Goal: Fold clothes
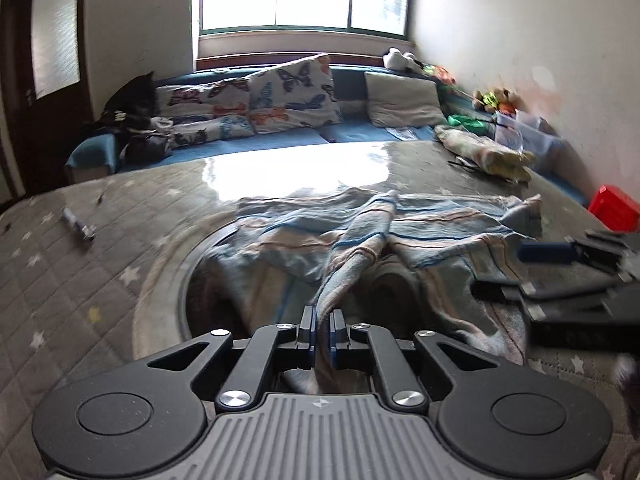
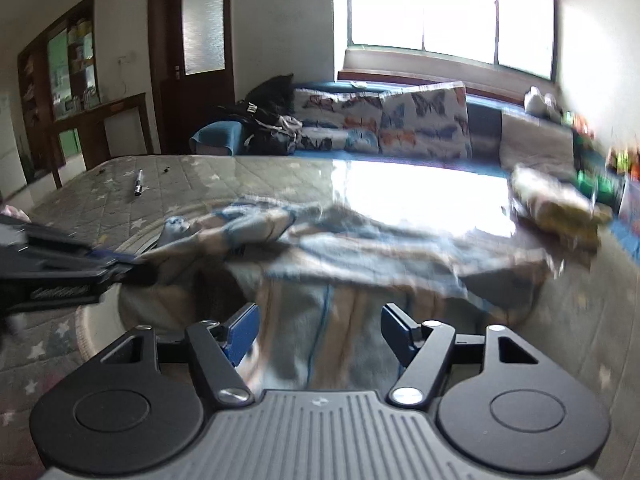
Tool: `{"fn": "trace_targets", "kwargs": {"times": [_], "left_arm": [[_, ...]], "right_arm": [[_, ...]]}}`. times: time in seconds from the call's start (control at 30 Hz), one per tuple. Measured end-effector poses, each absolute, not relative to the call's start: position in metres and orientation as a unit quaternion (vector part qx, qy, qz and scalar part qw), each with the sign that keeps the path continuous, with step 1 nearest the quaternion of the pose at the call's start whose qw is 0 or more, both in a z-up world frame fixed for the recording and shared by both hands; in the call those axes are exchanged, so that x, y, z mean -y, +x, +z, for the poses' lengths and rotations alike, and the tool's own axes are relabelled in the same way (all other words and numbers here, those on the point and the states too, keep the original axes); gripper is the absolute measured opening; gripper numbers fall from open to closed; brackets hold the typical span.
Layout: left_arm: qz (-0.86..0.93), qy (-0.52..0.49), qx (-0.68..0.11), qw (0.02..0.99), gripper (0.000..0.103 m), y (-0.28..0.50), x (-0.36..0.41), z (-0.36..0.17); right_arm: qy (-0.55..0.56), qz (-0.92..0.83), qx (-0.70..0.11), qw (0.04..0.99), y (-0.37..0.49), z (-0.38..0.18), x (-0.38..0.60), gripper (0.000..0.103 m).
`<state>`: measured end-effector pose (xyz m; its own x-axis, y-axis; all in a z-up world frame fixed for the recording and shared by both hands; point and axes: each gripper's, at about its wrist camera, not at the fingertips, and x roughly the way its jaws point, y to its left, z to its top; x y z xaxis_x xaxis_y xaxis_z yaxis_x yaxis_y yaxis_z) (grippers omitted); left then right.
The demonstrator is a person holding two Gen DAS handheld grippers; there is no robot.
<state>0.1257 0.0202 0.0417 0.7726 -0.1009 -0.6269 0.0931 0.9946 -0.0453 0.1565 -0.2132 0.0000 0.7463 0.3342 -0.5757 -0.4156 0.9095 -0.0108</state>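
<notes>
Striped garment lies crumpled on the star-patterned grey mattress, spread from centre toward 3 o'clock in the left wrist view. Left tongs nearly closed, pinching a raised fold of the garment that rises toward 12 o'clock. Right tongs wide open, nothing held, hovering over the garment's near edge. Pen on the mattress at 10 o'clock, well apart. Butterfly pillows beyond.
</notes>
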Motion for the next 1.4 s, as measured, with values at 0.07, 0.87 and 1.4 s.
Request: {"fn": "trace_targets", "kwargs": {"times": [0.07, 0.87, 1.4], "left_arm": [[-0.046, -0.016, -0.332, 0.942, 0.006, 0.118, -0.029, 0.042], [-0.114, 0.025, -0.334, 0.936, 0.05, 0.162, 0.004, 0.037], [-0.09, -0.055, -0.314, 0.943, 0.011, 0.153, -0.046, 0.042]], "right_arm": [[-0.07, 0.204, -0.296, 0.93, 0.169, 0.002, 0.205, 0.061], [-0.055, 0.203, -0.342, 0.916, 0.217, -0.022, 0.196, 0.01], [0.007, 0.175, -0.301, 0.937, 0.172, -0.004, 0.257, 0.007]]}}
